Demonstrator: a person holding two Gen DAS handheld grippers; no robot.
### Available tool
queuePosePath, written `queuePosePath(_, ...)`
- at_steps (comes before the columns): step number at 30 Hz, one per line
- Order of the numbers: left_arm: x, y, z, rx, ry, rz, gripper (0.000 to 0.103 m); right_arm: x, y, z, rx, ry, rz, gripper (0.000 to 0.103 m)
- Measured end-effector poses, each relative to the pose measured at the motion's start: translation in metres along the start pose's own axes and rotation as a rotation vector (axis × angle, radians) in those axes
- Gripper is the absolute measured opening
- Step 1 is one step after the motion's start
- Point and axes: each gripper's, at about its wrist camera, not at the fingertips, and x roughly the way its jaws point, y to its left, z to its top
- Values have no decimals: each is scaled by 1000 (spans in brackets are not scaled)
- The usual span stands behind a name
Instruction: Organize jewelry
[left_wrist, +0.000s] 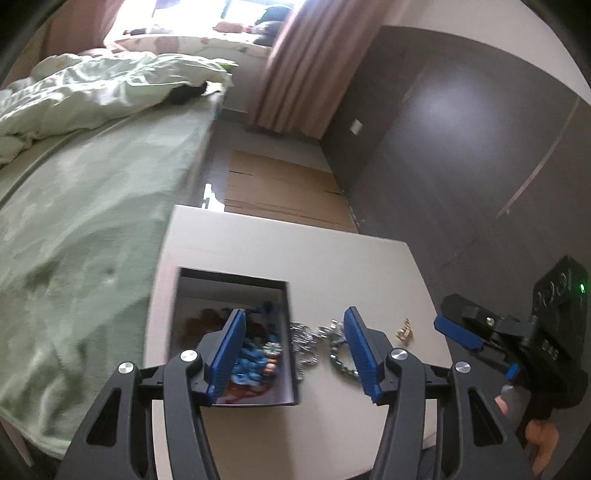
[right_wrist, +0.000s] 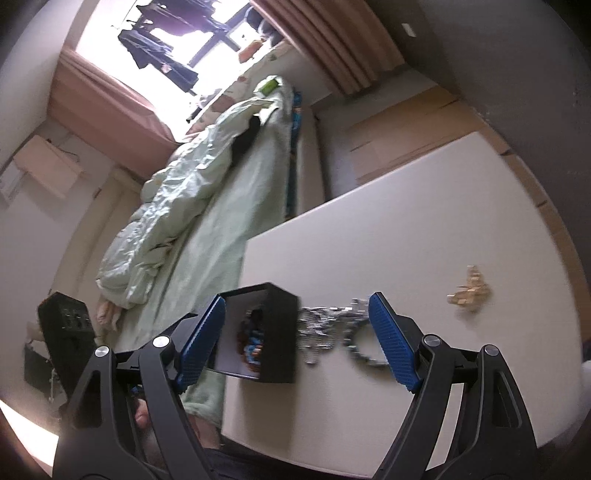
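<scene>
A dark open box (left_wrist: 288, 325) stands on the white table (left_wrist: 295, 251) and holds blue and brown beaded jewelry (left_wrist: 255, 354). Beside it lie a silver chain (left_wrist: 306, 343), a grey-green bead bracelet (left_wrist: 340, 360) and a small gold piece (left_wrist: 404, 330). My left gripper (left_wrist: 295, 354) is open above the box edge and the chain. My right gripper (right_wrist: 297, 339) is open and empty, with the box (right_wrist: 279, 317), the chain (right_wrist: 317, 328) and the bracelet (right_wrist: 365, 354) between its fingers. The gold piece (right_wrist: 469, 291) lies further right. The right gripper also shows at the right of the left wrist view (left_wrist: 458, 332).
A bed with a pale green cover (left_wrist: 74, 221) runs along the table's left side. Flattened cardboard (left_wrist: 277, 192) lies on the floor beyond the table. A dark wall (left_wrist: 461, 147) stands on the right. Curtains (left_wrist: 306, 62) hang by the window.
</scene>
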Motion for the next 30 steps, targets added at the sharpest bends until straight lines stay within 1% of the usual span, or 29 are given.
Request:
queuePosePath(2,7,-10,-2,23,14,-6,48,-4,-9,1,7,2,-21,80)
queuePosePath(6,24,-29,-6,63,56,-14,42,-9,-27,2,27,21,-61,80)
queuePosePath(9,38,-42,-9,91,83,-22,35,-11,-36,2,42,29,-81,80)
queuePosePath(10,44,-47,-10,98,95,-25,31,-12,-40,2,46,32,-93,80)
queuePosePath(11,49,-51,-11,104,106,-24,28,-12,-44,2,50,36,-99,80)
queuePosePath(14,63,-59,-15,114,135,-10,24,-12,-55,2,73,49,-105,80)
queuePosePath(18,81,-65,-17,109,174,7,22,-17,-62,4,84,45,-101,80)
queuePosePath(20,94,-65,-17,89,210,15,17,-19,-65,4,89,44,-99,80)
queuePosePath(21,100,-65,-16,82,224,23,17,-19,-67,4,95,46,-96,80)
queuePosePath(23,112,-67,-15,77,246,54,16,-21,-70,5,103,44,-91,80)
queuePosePath(26,125,-70,-13,86,270,81,16,-24,-72,6,107,41,-79,80)
queuePosePath(30,136,-72,-14,105,280,150,17,-26,-73,7,109,42,-64,80)
